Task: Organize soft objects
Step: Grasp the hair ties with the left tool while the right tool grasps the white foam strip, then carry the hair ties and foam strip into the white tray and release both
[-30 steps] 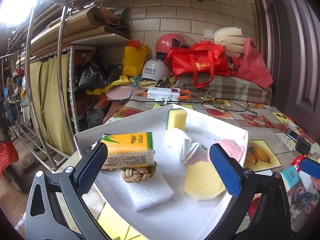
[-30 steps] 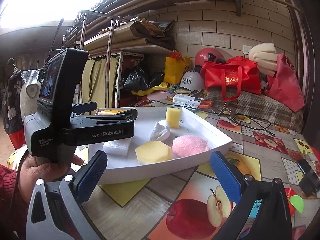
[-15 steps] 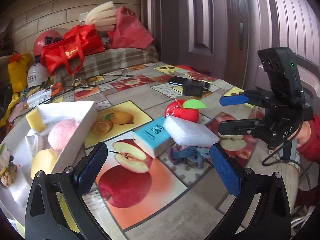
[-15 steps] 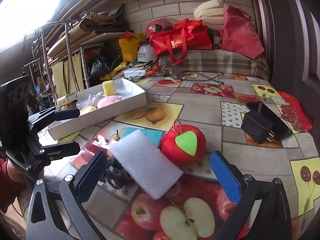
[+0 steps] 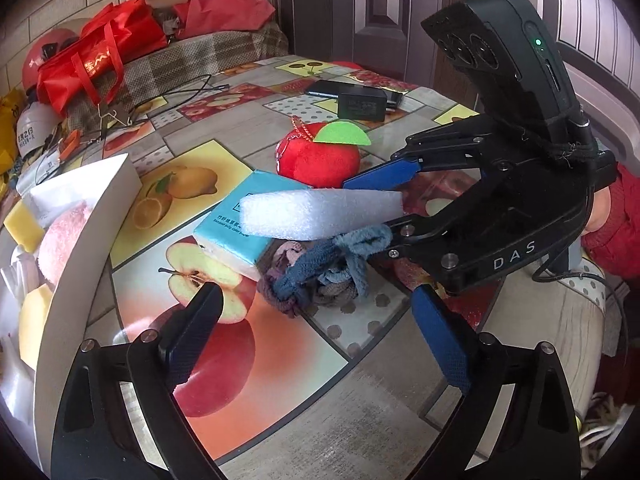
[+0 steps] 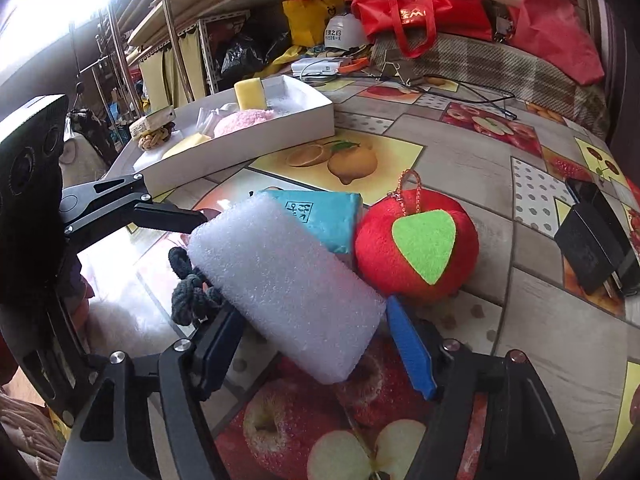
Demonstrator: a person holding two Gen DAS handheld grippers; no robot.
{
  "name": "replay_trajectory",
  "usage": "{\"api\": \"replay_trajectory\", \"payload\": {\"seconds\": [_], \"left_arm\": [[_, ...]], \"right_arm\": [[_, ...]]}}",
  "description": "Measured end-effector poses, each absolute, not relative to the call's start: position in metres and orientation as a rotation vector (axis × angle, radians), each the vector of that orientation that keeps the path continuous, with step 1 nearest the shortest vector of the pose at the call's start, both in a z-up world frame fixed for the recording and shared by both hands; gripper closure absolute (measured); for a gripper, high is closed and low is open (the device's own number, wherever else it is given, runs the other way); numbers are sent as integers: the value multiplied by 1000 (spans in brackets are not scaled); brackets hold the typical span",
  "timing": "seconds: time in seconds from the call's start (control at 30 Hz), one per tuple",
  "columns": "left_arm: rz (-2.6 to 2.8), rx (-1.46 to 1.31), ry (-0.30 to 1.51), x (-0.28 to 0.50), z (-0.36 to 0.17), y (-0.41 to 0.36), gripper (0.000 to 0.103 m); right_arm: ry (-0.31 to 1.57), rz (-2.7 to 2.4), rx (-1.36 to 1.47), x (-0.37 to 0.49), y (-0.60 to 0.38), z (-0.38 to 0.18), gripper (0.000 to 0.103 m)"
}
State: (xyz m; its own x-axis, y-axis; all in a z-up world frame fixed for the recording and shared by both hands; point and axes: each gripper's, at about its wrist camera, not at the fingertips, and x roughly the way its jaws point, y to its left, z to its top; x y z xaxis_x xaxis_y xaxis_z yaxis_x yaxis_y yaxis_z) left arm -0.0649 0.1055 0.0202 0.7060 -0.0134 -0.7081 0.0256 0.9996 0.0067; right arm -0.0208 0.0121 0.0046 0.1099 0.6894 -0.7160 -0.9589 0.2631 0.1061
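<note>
1. My right gripper (image 6: 316,344) has its fingers on either side of the white foam block (image 6: 280,280), and the near end of the block sits between the pads. I cannot tell whether they are pressing it yet or only bracketing it.
2. The foam block lies on top of the blue tissue pack (image 5: 236,220) and the knotted cloth rope (image 5: 320,276), so it sits tilted, one end raised. I judge that is why I come at it low and from its end.
3. Taking the foam block as landmark: the plush red apple (image 6: 416,252) is just beside it on the far right, the tissue pack is under its far end, and the rope peeks out under its left edge.
4. My left gripper (image 5: 320,332) hangs wide and empty, short of the rope, aimed at the pile; I judge it is waiting its turn.
5. The white tray (image 6: 316,116), already holding soft pieces, stands well apart to the far left of the foam block, its likely destination.
</note>
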Motion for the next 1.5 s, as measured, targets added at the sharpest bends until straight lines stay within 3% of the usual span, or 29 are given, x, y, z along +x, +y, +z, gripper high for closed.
{"api": "replay_trajectory", "payload": {"seconds": [0.1, 0.2, 0.33, 0.43, 0.5, 0.53, 0.63, 0.77, 0.83, 0.9, 1.03, 1.5], "left_arm": [[-20, -11, 798, -62, 19, 111, 7], [-26, -44, 797, -59, 19, 116, 8], [-29, -36, 807, -56, 19, 113, 8], [-33, -12, 823, -53, 17, 109, 8], [-36, -13, 838, -51, 15, 109, 19], [-39, -21, 852, -49, 13, 111, 30], [-46, -50, 854, -49, 11, 116, 37], [-43, -75, 840, -52, 13, 120, 63], [-59, -85, 836, -53, 13, 120, 65], [-59, -84, 835, -54, 14, 119, 66], [-68, -86, 835, -54, 14, 118, 66], [-62, -197, 804, -75, 17, 138, 66]], "right_arm": [[768, 1266, -440, -19, 13, 3, 67], [760, 1266, -416, -16, 10, 6, 73], [741, 1258, -432, -19, 10, 7, 73], [740, 1237, -441, -18, 12, 7, 72], [742, 1234, -430, -17, 14, 8, 70], [740, 1236, -424, -16, 15, 9, 70], [720, 1235, -436, -21, 22, 10, 67], [660, 1215, -494, -34, 27, 12, 59], [626, 1196, -501, -37, 25, 14, 59], [596, 1177, -486, -37, 20, 18, 47], [569, 1141, -470, -35, 17, 21, 34], [162, 1081, -840, -79, 45, 20, 32]]}}
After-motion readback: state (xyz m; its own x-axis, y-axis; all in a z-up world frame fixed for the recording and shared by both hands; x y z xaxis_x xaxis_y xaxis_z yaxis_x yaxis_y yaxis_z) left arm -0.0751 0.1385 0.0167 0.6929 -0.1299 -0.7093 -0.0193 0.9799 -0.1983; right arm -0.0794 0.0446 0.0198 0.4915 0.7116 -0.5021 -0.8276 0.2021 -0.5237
